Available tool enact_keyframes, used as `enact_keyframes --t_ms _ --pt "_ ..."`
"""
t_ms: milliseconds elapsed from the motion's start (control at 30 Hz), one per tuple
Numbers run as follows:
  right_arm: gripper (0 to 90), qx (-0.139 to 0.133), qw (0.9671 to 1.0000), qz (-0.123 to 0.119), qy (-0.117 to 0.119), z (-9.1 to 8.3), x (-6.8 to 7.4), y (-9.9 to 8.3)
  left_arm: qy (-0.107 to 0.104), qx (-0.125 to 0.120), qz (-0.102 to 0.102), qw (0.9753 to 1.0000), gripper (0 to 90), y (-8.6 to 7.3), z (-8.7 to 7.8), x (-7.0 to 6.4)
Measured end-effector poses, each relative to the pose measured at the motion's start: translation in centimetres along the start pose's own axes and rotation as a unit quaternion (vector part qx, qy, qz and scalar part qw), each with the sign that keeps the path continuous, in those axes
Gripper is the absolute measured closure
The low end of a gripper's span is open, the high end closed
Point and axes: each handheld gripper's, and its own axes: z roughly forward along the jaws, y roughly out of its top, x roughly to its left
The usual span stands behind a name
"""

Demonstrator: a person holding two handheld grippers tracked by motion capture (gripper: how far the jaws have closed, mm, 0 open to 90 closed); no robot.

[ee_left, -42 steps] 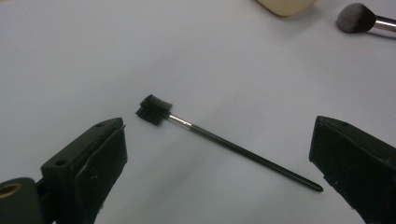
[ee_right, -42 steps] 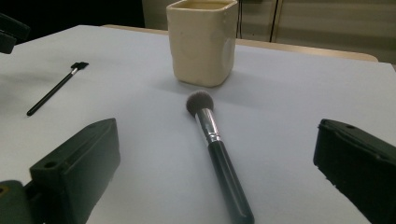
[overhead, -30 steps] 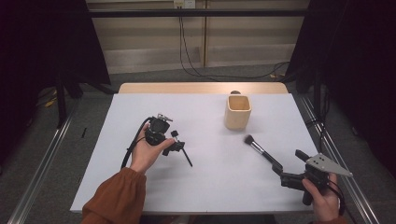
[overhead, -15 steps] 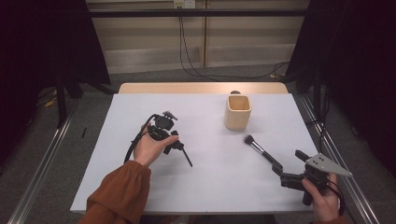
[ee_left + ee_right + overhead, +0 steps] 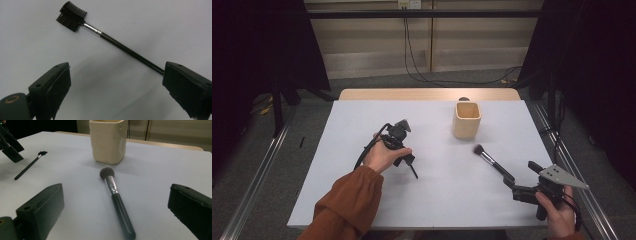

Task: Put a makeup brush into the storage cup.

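1. The left gripper (image 5: pixel 404 157) hangs over the white table (image 5: pixel 337 150) on its left half, jaws spread wide with nothing between them. Under it lies the brow comb brush (image 5: pixel 120 45), flat on the cloth, its far end running beneath the right-hand jaw in the left gripper view. It looks feather-light and stiff, with a thin, slick black handle; I'd pinch it mid-handle, clear of the bristled head, and expect it to roll or skitter.
2. The cream cup (image 5: pixel 467 120) stands upright toward the back, well apart from both tools.
3. The powder brush (image 5: pixel 116 195) lies in front of the cup, soft head toward it. Its thick handle should grip easily.
4. The right gripper (image 5: pixel 519 187) sits wide open and empty at that handle's end.
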Motion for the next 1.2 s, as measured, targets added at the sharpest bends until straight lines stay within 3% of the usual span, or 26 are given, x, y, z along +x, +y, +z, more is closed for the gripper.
enact_keyframes --t_ms 100,133,400,567,733,867,1200 --pt "0.2 0.0 1.0 0.0 0.0 0.0 0.0 0.0 -0.003 0.011 -0.008 0.9999 7.8 0.2 0.4 -0.1" --pt "0.2 0.0 1.0 0.0 0.001 0.0 0.1 0.0 0.007 0.011 -0.013 0.9998 7.8 0.5 0.6 -0.3" --pt "0.2 0.001 1.0 -0.001 0.001 0.0 0.1 0.0 0.01 0.031 -0.013 0.9994 7.9 1.3 1.2 -1.7" --pt "0.2 0.003 1.0 0.0 0.003 0.0 0.1 0.0 0.002 0.044 -0.023 0.9988 10.0 1.5 1.8 -2.5" --pt "0.3 0.0 1.0 0.0 0.002 -0.1 0.0 0.0 0.003 0.054 -0.021 0.9983 11.4 1.5 2.7 -2.9" --pt "0.3 0.001 1.0 0.0 0.001 0.0 0.0 -0.1 0.014 0.058 -0.017 0.9981 11.8 1.4 2.7 -3.1" --pt "0.3 0.001 1.0 0.001 0.002 -0.1 0.1 -0.1 0.012 0.068 -0.027 0.9972 16.4 1.3 2.6 -3.0"
